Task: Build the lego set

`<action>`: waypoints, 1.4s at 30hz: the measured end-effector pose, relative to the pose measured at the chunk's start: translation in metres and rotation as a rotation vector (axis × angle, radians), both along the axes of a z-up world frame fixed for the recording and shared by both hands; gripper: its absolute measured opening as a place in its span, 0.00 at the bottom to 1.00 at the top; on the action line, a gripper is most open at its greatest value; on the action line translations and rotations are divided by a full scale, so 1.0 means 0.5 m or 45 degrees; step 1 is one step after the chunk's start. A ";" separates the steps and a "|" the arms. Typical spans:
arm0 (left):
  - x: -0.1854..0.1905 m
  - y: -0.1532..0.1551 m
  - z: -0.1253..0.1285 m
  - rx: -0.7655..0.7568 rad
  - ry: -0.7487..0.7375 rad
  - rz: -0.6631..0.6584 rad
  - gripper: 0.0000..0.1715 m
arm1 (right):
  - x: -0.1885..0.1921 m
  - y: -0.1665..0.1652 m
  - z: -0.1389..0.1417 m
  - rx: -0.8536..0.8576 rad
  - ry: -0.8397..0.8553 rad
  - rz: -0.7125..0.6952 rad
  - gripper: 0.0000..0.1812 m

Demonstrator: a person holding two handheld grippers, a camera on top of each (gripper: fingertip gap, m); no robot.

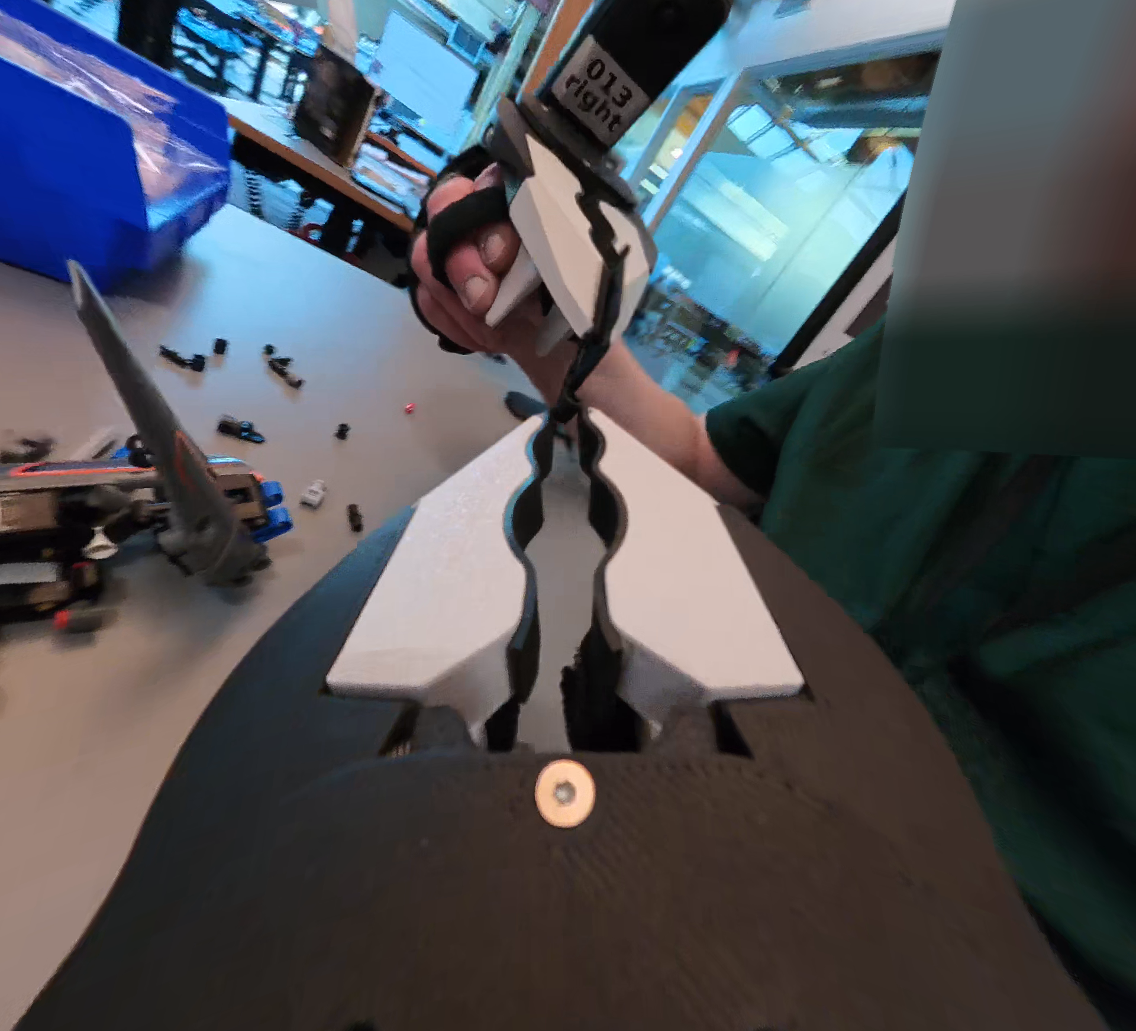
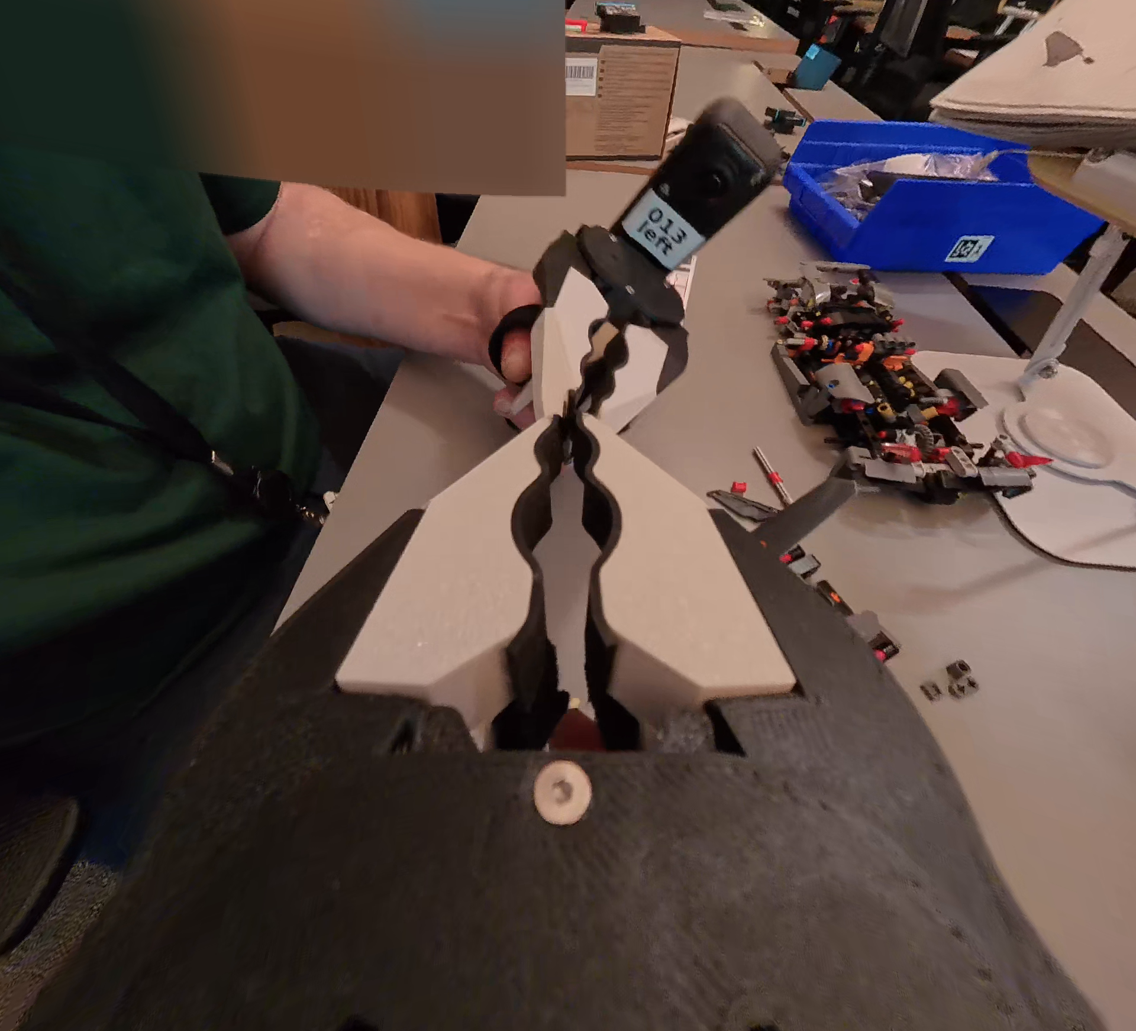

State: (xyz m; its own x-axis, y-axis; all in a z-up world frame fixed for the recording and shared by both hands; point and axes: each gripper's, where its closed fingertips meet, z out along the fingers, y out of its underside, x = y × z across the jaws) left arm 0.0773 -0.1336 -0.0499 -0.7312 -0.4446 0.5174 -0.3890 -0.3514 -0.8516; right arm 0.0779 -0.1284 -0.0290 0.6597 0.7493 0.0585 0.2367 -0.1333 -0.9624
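Both grippers are held in the air, tip to tip, over the near edge of the grey table (image 2: 707, 448). My left gripper (image 1: 562, 417) is shut on a small black piece (image 1: 564, 408) at its fingertips. My right gripper (image 2: 564, 429) is shut, and the same black piece (image 2: 564, 445) shows as a dark sliver between its pads just behind the tips. The right gripper (image 1: 571, 387) also shows from the front in the left wrist view, and the left gripper (image 2: 575, 405) in the right wrist view. The part-built lego model (image 2: 873, 381) lies on the table; it also shows in the left wrist view (image 1: 123, 504).
A blue bin (image 2: 922, 221) with plastic bags stands behind the model. Loose small pieces (image 1: 240, 429) lie scattered on the table, with a grey axle (image 2: 773, 476) and more bits (image 2: 950, 682) near the model. A white lamp base (image 2: 1069, 436) stands at the right. The person's green shirt (image 1: 922, 510) is close by. My left tips are roughly 20 cm from the grey axle (image 2: 773, 476).
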 end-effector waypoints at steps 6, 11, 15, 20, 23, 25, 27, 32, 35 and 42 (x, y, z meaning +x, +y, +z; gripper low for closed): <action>0.027 0.040 -0.022 0.158 0.006 0.249 0.11 | 0.038 0.015 -0.020 -0.027 0.011 -0.054 0.00; 0.052 0.104 -0.040 0.559 -0.086 0.600 0.27 | 0.098 0.040 -0.034 -0.113 0.045 -0.230 0.00; 0.086 0.130 -0.088 1.093 -0.197 0.740 0.41 | 0.143 0.062 -0.089 -0.292 0.115 -0.421 0.00; 0.127 0.140 -0.145 1.423 -0.236 0.713 0.43 | 0.156 0.082 -0.153 -0.429 0.235 -0.527 0.00; 0.140 0.145 -0.162 1.481 -0.272 0.663 0.40 | 0.167 0.088 -0.167 -0.436 0.217 -0.613 0.00; 0.143 0.136 -0.171 1.455 -0.294 0.579 0.41 | 0.169 0.088 -0.165 -0.446 0.251 -0.632 0.00; 0.144 0.127 -0.182 1.421 -0.257 0.471 0.36 | 0.167 0.089 -0.168 -0.451 0.249 -0.657 0.00; 0.140 0.114 -0.197 1.378 -0.139 0.387 0.20 | 0.171 0.086 -0.170 -0.432 0.220 -0.751 0.00; 0.146 0.096 -0.196 1.322 -0.031 0.470 0.20 | 0.174 0.080 -0.172 -0.423 0.235 -0.797 0.00; 0.147 0.091 -0.186 1.286 0.000 0.579 0.36 | 0.182 0.068 -0.180 -0.404 0.278 -0.865 0.00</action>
State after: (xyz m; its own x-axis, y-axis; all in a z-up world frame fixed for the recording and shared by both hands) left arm 0.1508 -0.0883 -0.1429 -0.3924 -0.8892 -0.2350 -0.3999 0.3951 -0.8270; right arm 0.1687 -0.0946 -0.1191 0.9519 0.1358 -0.2746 -0.1855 -0.4577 -0.8695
